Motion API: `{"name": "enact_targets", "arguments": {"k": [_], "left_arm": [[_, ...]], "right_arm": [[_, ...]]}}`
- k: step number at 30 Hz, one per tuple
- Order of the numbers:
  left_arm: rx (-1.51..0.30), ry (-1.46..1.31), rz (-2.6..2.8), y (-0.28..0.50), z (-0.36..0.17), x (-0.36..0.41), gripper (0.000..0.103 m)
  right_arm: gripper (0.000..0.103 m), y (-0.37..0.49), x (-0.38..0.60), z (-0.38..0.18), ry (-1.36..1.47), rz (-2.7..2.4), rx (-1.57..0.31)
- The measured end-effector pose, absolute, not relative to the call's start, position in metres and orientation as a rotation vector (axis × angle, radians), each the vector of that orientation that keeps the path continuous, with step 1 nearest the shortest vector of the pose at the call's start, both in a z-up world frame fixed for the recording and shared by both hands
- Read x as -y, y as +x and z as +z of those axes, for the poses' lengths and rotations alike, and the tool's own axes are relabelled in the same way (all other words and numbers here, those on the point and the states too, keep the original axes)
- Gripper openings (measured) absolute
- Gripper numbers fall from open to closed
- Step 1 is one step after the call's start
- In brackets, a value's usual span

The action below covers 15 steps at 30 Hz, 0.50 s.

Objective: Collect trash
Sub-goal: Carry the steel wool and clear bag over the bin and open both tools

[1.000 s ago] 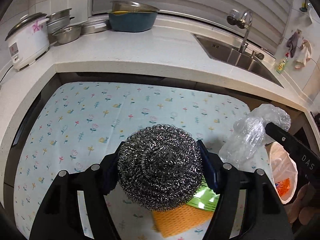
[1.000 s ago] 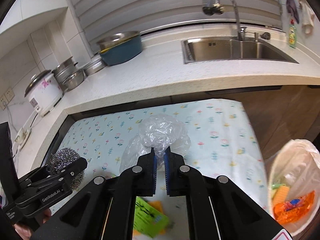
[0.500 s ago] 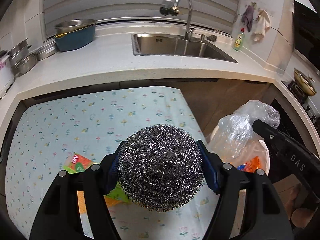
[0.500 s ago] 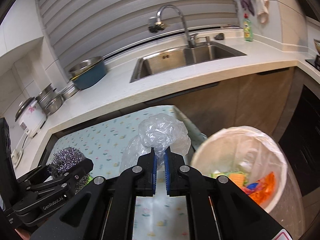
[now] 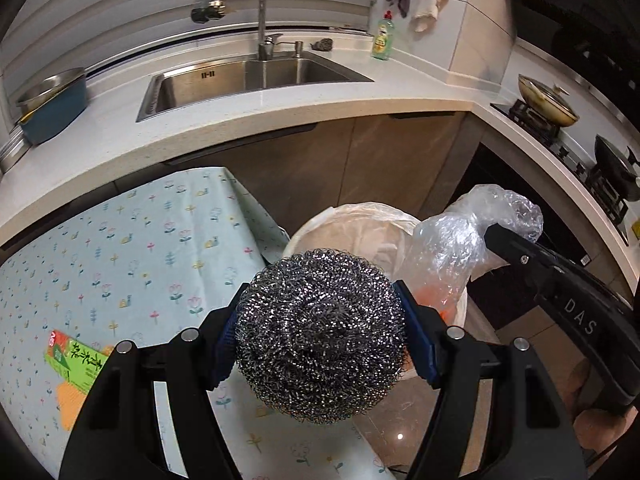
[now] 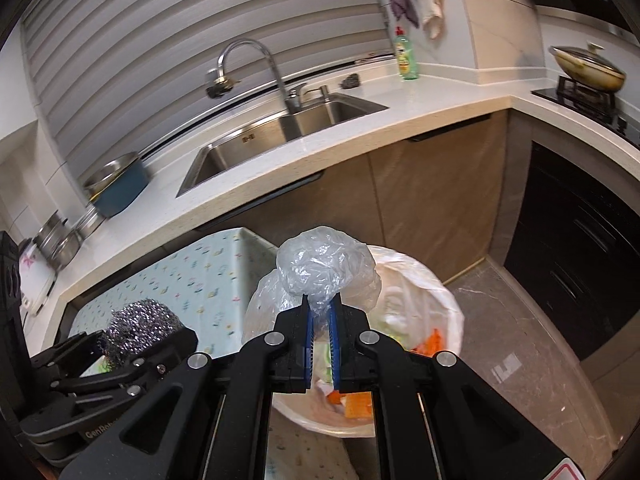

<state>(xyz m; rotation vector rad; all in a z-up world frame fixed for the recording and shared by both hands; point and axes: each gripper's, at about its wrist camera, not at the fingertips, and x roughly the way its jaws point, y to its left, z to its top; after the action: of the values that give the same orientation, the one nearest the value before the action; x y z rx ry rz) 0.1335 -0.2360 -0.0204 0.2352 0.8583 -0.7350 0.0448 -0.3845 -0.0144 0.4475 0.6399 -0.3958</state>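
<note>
The left gripper (image 5: 320,336) points steeply downward, its two blue pads spread wide and pressed against the sides of a steel scourer (image 5: 320,336), which fills the space between them. In the right wrist view the same gripper (image 6: 132,340) shows at about 8 o'clock, with the scourer (image 6: 140,326) poking out above its black fingers. The right gripper (image 6: 321,320) also tilts downward, its blue pads drawn close together and pinching a crumpled clear plastic bag (image 6: 324,270) that balloons out past the fingertips toward 12 o'clock. In the left wrist view that gripper (image 5: 490,236) enters from 4 o'clock, the bag (image 5: 472,236) bunched at its tip. A trash bin (image 6: 448,300) lined with a pale bag stands on the floor beneath the right gripper, with orange and green scraps inside; in the left wrist view its rim (image 5: 360,216) lies at 12 o'clock from the scourer. A surface covered with a flowered cloth (image 5: 132,256) lies at 9 o'clock of the left gripper, carrying a green packet (image 5: 76,364) near its lower left edge.
</note>
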Motion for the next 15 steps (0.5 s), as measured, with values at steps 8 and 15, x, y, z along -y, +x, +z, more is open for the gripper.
{"name": "enact_targets", "arguments": {"k": [8, 15], "left_arm": [[-0.873, 0.281, -0.814, 0.117, -0.034, 0.272, 0.068], [-0.844, 0.293, -0.823, 0.111, -0.032, 0.283, 0.078]], "right_arm": [[0.007, 0.022, 0.411, -0.020, 0.478, -0.458, -0.623], [0.007, 0.017, 0.420, -0.017, 0.483, -0.474, -0.610]]}}
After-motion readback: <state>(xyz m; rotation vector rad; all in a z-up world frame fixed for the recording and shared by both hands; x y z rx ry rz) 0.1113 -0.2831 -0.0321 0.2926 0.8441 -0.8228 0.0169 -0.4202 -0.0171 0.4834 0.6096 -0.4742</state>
